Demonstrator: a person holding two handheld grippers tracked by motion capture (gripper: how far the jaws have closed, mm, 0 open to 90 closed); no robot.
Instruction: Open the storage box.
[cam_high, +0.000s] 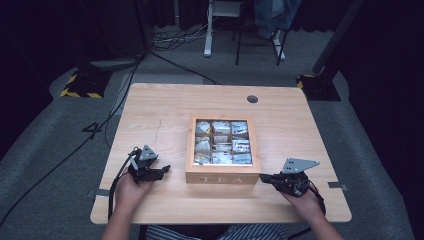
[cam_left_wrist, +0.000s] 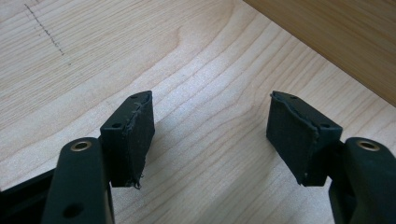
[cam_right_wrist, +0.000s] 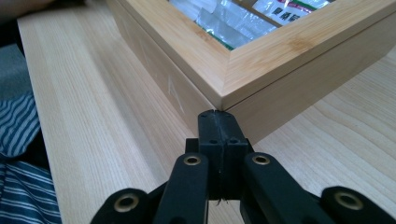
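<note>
Square wooden tea box (cam_high: 223, 172), glass-paned lid over foil sachets, lies mid-table (cam_high: 165, 107). Left of the box, the left gripper (cam_high: 165, 170) holds its black rubbery pads wide apart. Right gripper (cam_high: 262, 177), jaws pressed together and empty, meets the box's near right corner.

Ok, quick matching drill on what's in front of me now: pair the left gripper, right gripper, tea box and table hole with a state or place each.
Things:
1. left gripper
2. right gripper
3. tea box
4. table hole

States or places:
a. far edge of the table, beyond the box
b. jaws shut, tips at the box's near right corner
c. lid closed, packets showing through it
d. jaws open over bare wood

Pairs: 1-d, 2-b, 3-c, 4-a
</note>
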